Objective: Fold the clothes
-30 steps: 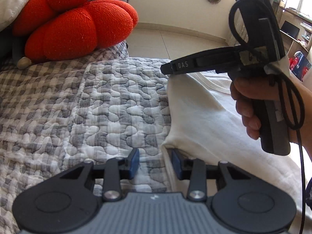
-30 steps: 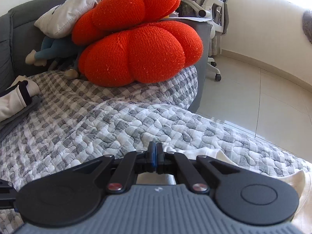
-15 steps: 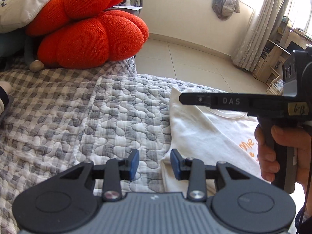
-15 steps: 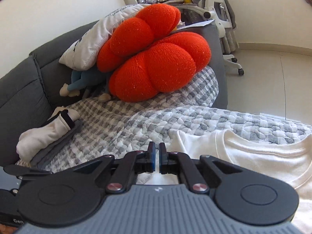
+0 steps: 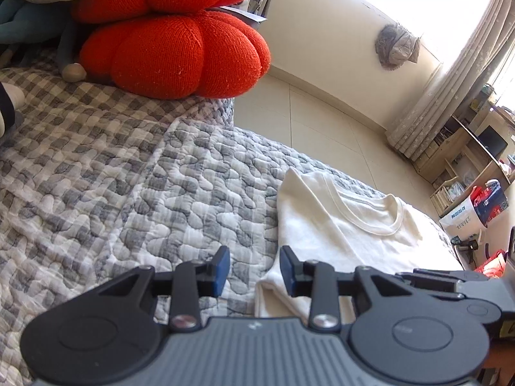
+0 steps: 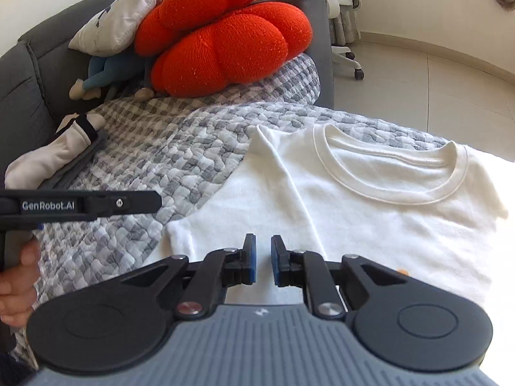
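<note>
A home, a living room by the look. Grey sofa (image 6: 22, 74) ahead and left of the fingers, covered by a quilted gingham throw (image 6: 167, 135), piled with an orange knitted cushion (image 6: 225, 48). Tiled floor (image 5: 322, 122), curtains (image 5: 450, 74) and cluttered wooden shelves (image 5: 466, 160) off right.

There is one white T-shirt (image 6: 379, 206). It lies on one gray and white quilt (image 6: 180, 148). There are two claws: the left claw (image 5: 254, 268) and the right claw (image 6: 263, 262). There is one big orange cushion (image 6: 225, 45) and one white pillow (image 6: 112, 19). One blue soft toy (image 6: 103, 75) lies by them. There is one white office chair (image 6: 338, 9). One hand (image 6: 17, 286) shows at the edge.
</note>
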`<state>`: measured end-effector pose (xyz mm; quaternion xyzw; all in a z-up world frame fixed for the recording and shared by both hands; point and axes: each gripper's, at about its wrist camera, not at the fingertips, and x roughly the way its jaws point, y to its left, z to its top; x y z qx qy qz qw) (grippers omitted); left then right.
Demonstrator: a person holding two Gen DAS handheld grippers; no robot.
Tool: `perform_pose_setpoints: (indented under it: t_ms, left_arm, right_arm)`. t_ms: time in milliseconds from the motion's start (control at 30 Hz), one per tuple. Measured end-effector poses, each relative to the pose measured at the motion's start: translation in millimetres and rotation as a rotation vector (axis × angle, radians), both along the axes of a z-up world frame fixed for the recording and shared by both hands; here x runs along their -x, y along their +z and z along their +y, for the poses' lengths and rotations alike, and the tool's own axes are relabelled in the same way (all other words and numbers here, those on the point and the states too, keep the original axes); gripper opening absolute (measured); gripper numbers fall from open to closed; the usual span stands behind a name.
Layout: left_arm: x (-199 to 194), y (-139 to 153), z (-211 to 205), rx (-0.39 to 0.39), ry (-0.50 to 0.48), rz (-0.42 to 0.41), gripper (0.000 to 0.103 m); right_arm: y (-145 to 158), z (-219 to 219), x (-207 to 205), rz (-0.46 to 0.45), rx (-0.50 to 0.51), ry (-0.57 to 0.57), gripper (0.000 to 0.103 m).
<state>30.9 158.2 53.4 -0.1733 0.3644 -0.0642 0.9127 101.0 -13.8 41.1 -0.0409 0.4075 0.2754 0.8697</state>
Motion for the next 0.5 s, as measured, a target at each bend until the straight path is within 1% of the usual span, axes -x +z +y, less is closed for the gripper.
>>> perform_pose_setpoints:
  t_ms: [67,133,167,233,267,300,333,367,400,433,467,500]
  left_arm:
    - [5,5,-12,-0.023,-0.037,-0.049,0.034]
    - [7,3,-28,-0.061,-0.083,-0.078,0.034]
    - [5,-1,-35,-0.088,-0.098,-0.078,0.034]
    - [1,-12,-49,-0.157,-0.118,-0.059,0.034]
    - [-1,-18,-54,-0.202,-0.108,-0.037,0.034]
    - [-2,-23,-57,-0.262,-0.086,-0.029,0.034]
    - [-3,-26,-55,-0.28,-0.069,-0.018,0.037]
    - [-4,-29,-51,-0.287,-0.054,-0.006,0.044]
    - [-6,-30,-45,-0.258,-0.046,0.008,0.044]
    - [-6,-29,-39,-0.229,-0.04,0.019,0.044]
    - [-5,-28,-36,-0.218,-0.036,0.026,0.044]
    - [-4,-26,-34,-0.216,-0.03,0.027,0.044]
  right_arm:
    - [7,-6,21,-0.009,0.024,0.024,0.016]
    - [11,-17,38,0.017,0.031,0.021,0.016]
    - [10,-22,46,0.029,0.05,0.018,0.016]
    - [-2,-32,60,0.047,0.127,0.018,0.017]
    - [-4,-40,67,0.048,0.13,0.014,0.017]
    - [-5,-49,74,0.045,0.109,0.007,0.017]
    - [-4,-59,81,0.051,0.088,-0.003,0.018]
    - [-3,-67,88,0.06,0.075,-0.004,0.019]
    - [-2,-75,96,0.066,0.067,0.002,0.021]
    - [-2,-79,103,0.064,0.075,0.025,0.021]
    - [-2,-82,111,0.061,0.099,0.062,0.023]
    - [0,-86,116,0.064,0.109,0.091,0.028]
